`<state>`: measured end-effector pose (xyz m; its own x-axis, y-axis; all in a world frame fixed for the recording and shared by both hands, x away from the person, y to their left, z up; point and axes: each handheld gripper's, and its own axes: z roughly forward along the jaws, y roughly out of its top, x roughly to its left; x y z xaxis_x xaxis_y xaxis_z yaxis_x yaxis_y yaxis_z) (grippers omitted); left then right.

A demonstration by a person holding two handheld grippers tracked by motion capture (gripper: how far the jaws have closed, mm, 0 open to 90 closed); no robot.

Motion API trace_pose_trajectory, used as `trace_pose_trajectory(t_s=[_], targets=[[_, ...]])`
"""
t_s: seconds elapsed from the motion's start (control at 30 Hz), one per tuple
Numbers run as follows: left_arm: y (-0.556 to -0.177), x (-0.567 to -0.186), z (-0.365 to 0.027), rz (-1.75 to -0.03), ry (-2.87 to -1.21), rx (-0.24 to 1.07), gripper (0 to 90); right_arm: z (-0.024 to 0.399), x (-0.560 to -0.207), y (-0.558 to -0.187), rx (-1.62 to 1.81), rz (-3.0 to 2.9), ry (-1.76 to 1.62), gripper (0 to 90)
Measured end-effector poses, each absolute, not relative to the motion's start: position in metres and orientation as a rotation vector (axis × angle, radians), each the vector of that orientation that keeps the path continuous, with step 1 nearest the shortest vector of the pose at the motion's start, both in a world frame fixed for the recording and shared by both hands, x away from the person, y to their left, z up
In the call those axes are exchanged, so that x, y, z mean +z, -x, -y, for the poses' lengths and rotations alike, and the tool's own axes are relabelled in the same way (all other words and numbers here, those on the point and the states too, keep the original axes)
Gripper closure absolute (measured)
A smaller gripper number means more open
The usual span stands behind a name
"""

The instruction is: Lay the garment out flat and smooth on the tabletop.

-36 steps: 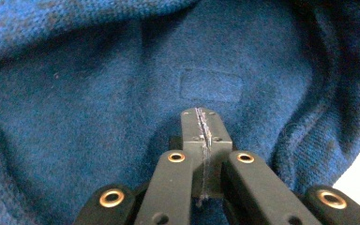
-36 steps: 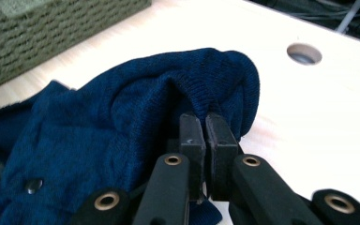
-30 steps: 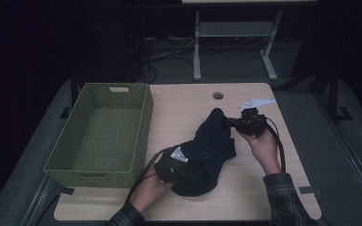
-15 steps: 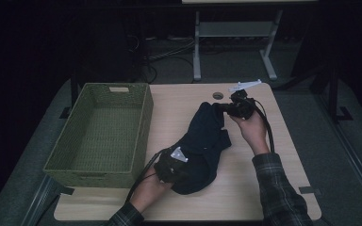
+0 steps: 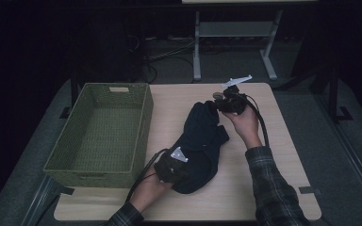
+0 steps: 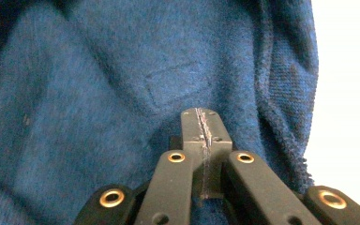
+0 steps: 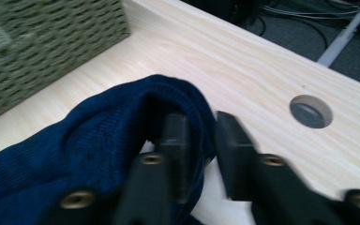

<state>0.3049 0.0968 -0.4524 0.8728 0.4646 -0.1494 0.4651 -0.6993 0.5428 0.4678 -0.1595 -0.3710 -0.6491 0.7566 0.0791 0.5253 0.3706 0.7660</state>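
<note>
Our right gripper (image 7: 199,140) has just been opening, its jaws now slack around the sweater (image 5: 202,141) cuff; left gripper (image 6: 201,126) pinches fabric shut.

Dark navy knitted garment (image 5: 201,141) stretched lengthwise across the pale wooden surface (image 5: 283,155), just beside an olive-green woven rectangular basket (image 5: 82,162) at the left. Left tongs (image 5: 172,165) planted on the garment's near end, with a grey three-cornered plate on top. Right tongs (image 5: 227,101) at the garment's far end, near a round hole (image 5: 217,95) in the surface.
</note>
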Motion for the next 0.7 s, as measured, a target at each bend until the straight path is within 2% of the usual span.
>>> trace_pose_trajectory(t_s=[0.23, 0.43, 0.7], targets=[[-0.305, -0.453, -0.097, -0.676, -2.447, -0.002, 89.9, 0.181, -0.373, -0.434, 1.184, -2.314, -1.136, 57.5], [-0.305, -0.453, -0.098, -0.675, -2.451, -0.004, 89.9, 0.203, -0.391, -0.411, 1.193, -2.332, -1.186, 57.5], [-0.305, -0.453, -0.097, -0.679, -2.45, -0.002, 89.9, 0.213, -0.434, -0.394, 1.19, -2.398, -1.26, 57.6]])
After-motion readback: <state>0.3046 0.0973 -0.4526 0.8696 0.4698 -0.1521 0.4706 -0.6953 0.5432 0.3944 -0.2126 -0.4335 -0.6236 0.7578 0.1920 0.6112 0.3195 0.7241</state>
